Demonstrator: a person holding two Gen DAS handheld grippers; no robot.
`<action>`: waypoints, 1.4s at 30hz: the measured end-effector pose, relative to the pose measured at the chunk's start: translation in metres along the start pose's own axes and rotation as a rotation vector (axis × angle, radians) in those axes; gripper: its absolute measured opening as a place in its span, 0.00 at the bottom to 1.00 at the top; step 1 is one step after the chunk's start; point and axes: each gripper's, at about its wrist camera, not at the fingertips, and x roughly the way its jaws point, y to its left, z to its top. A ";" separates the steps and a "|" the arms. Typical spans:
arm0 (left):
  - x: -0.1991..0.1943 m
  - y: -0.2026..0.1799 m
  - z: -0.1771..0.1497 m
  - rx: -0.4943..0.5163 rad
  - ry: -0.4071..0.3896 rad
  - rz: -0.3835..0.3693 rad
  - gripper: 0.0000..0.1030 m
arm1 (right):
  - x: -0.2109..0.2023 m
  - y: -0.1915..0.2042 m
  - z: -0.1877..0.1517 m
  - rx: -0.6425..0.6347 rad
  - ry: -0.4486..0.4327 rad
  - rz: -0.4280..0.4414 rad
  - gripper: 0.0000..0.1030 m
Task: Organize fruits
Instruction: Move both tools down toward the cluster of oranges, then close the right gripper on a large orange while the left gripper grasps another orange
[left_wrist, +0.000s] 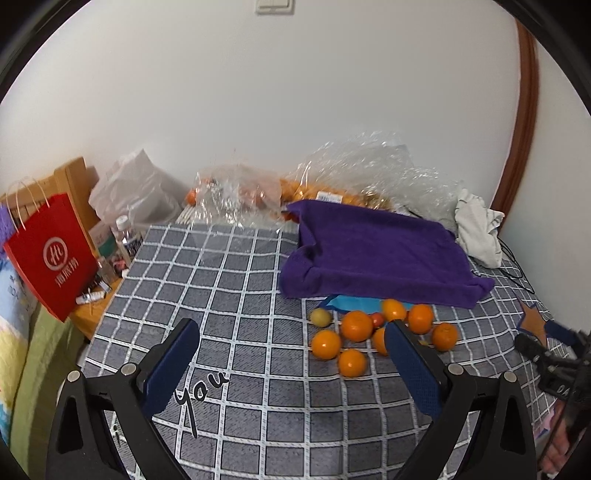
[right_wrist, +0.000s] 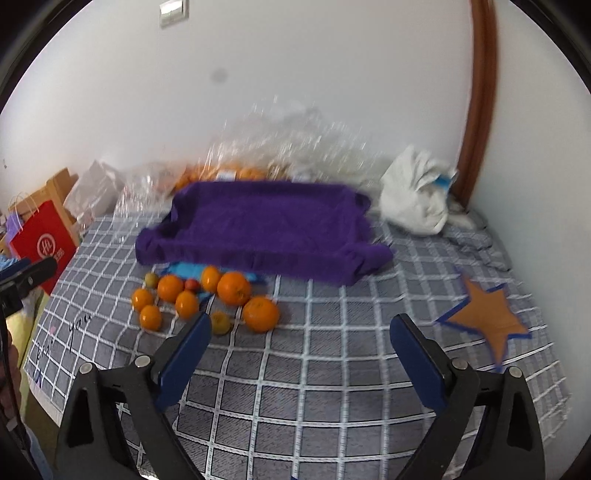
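- Finding the round orange citrus fruits (right_wrist: 229, 288) clustered on the grey checked bedspread (right_wrist: 332, 369), just beside the purple towel-covered tray (right_wrist: 258, 225).
- We judge them light, firm, roll-prone; grip across the middle.
- Left gripper (left_wrist: 291, 354) and right gripper (right_wrist: 301, 343): jaws apart, empty.

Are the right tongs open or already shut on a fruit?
Open. The right tongs stand wide apart over the checked cloth with nothing between them; the oranges lie ahead, untouched.

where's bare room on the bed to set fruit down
Free: checked sheet left of the oranges, and between the purple towel and star patch. Crowded: back edge with plastic bags and the fruit cluster.
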 end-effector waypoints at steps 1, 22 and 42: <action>0.005 0.003 -0.001 -0.003 0.006 -0.001 0.94 | 0.008 0.001 -0.003 -0.011 0.002 0.003 0.91; 0.079 0.037 -0.030 -0.006 0.188 -0.068 0.76 | 0.131 0.023 -0.015 -0.017 0.135 0.112 0.55; 0.131 -0.014 -0.031 -0.075 0.277 -0.212 0.55 | 0.115 -0.011 -0.029 -0.031 0.105 0.096 0.41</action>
